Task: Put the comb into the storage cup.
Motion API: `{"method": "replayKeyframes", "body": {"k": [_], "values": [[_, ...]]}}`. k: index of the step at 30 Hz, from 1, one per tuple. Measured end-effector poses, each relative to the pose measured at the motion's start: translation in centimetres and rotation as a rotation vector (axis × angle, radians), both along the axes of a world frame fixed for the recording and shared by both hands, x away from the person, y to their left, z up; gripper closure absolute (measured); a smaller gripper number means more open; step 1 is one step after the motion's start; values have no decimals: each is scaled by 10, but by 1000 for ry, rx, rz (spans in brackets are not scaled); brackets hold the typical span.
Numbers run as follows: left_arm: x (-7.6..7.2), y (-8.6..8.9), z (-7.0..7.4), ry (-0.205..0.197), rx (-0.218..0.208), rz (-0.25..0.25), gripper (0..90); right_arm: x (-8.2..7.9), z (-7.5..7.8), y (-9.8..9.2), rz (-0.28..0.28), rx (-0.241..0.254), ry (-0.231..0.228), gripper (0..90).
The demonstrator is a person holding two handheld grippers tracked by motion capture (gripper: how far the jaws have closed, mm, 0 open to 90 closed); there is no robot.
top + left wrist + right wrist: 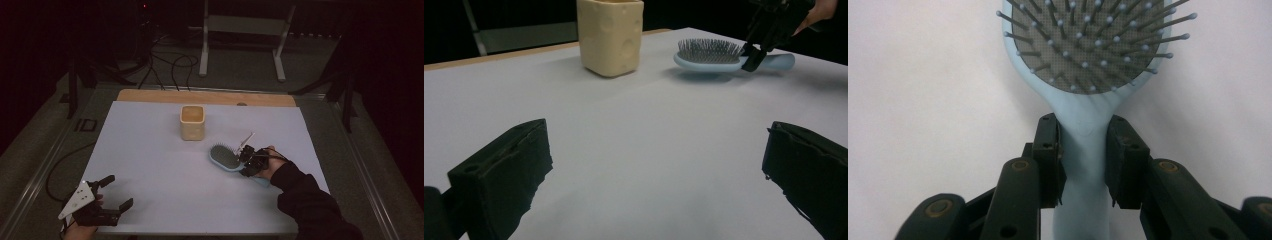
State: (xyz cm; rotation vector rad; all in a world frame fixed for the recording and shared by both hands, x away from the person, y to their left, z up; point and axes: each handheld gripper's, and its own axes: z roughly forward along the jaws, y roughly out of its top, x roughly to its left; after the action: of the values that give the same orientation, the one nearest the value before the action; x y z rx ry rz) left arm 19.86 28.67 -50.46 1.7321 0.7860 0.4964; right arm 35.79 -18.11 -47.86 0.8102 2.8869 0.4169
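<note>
Right gripper [1083, 155] is clamped on the brush [1088, 75] neck, pads tight against both sides of the pale blue handle, bristles up. I've got the brush just off the cup's [192, 122] near right corner, head towards the cup. Left gripper [114, 192] sits well apart from the cup, near the mat's [150, 165] front left edge, jaws wide apart with nothing between them.

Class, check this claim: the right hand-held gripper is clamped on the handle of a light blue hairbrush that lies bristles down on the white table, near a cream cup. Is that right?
One detail is wrong: the hairbrush lies bristles up, not down, as the right gripper view shows. The rest stands: the right hand-held gripper is clamped on its handle, on the white table, near the cream cup.
</note>
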Motion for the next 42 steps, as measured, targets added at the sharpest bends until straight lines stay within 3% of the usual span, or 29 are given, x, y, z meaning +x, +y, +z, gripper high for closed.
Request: {"method": "replayKeyframes", "body": {"k": [3, 7, 15, 24, 30, 37, 42], "values": [[0, 0, 0, 0, 3, 0, 0, -1, 6, 0, -2, 17, -28, 699], [0, 0, 0, -2, -3, 1, 0, -4, 18, 1, -5, 81, -61, 699], [0, 0, 0, 1, -1, 2, 0, -8, 26, 4, -19, 162, -96, 699], [0, 0, 0, 1, 0, 2, 0, -10, 40, 2, -64, 300, -188, 699], [0, 0, 0, 2, -1, 3, 0, -11, 54, 3, -87, 397, -286, 699], [0, 0, 0, 1, -3, 2, 0, -8, 71, 6, -106, 501, -364, 699], [0, 0, 0, -1, -1, 1, 0, -5, 80, 11, -117, 555, -386, 699]]}}
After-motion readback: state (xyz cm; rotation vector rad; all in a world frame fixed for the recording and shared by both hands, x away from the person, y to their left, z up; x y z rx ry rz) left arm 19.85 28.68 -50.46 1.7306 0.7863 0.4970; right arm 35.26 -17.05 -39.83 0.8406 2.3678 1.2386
